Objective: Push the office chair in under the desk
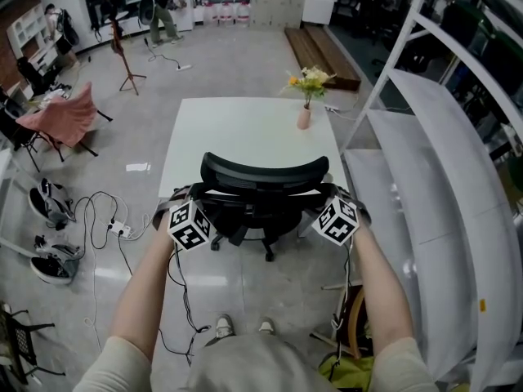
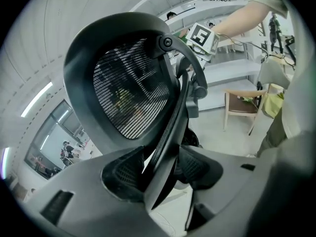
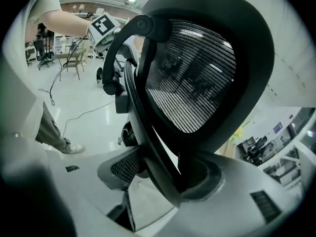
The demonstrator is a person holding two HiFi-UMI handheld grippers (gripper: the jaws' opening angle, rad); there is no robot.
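Observation:
The black mesh office chair [image 1: 265, 174] stands at the near edge of the white desk [image 1: 237, 129], with its seat hidden under the desktop. My left gripper [image 1: 203, 198] is at the left end of the chair's back and my right gripper [image 1: 328, 196] at the right end. In the left gripper view the chair's back frame [image 2: 170, 132] runs between the pads of the left gripper [image 2: 158, 169], which hug it. In the right gripper view the frame bar [image 3: 148, 137] lies between the wide jaws of the right gripper [image 3: 163, 169], with a slit of light beside it.
A small vase of flowers [image 1: 304, 113] stands at the desk's far right. White shelving [image 1: 441, 153] runs close along the right. Cables and a power strip [image 1: 114, 227] lie on the floor at the left, past them a pink chair [image 1: 61, 117]. A wooden chair [image 2: 242, 105] is behind me.

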